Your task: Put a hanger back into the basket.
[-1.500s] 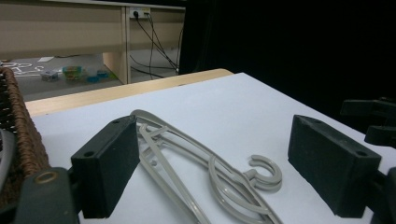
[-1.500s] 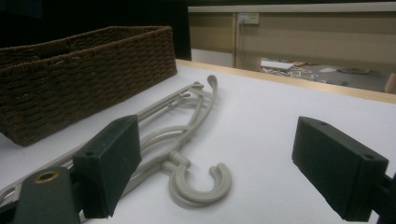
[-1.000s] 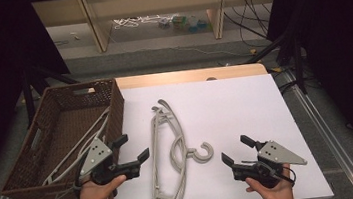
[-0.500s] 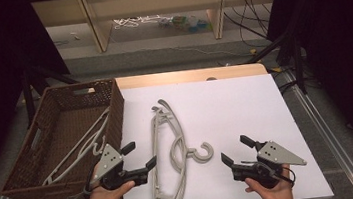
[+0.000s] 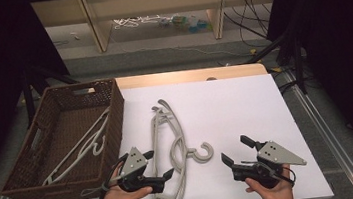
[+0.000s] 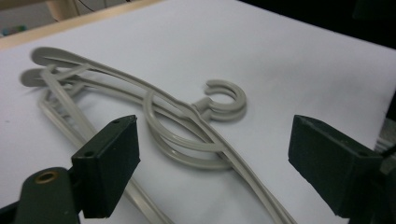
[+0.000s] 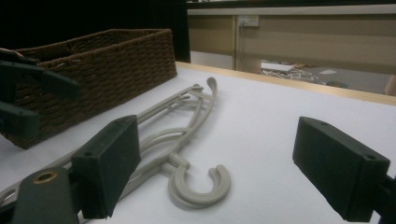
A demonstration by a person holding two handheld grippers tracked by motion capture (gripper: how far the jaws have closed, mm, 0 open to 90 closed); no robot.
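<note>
A small pile of grey plastic hangers point(image 5: 155, 132) lies on the white table top point(image 5: 236, 108), its hooks point(image 5: 202, 152) pointing right. My left gripper point(image 5: 159, 165) is open at the near end of the pile, its tips just left of the hanger arms. In the left gripper view the hangers point(image 6: 187, 116) lie between and beyond the open jaws of that gripper point(image 6: 212, 154), untouched. My right gripper point(image 5: 236, 150) is open and holds nothing, a short way right of the hooks. In its own view this gripper point(image 7: 219, 158) frames the hook point(image 7: 201, 186).
A brown wicker basket point(image 5: 112, 118) stands at the table's left edge with more grey hangers point(image 5: 82, 148) inside. In the right gripper view the basket point(image 7: 102, 65) and the left gripper point(image 7: 28, 93) appear at left. A wooden strip point(image 5: 187, 75) borders the far edge.
My left gripper has moved right, away from the basket and up to the near end of the hanger pile. The right gripper and the hangers have stayed where they were.
</note>
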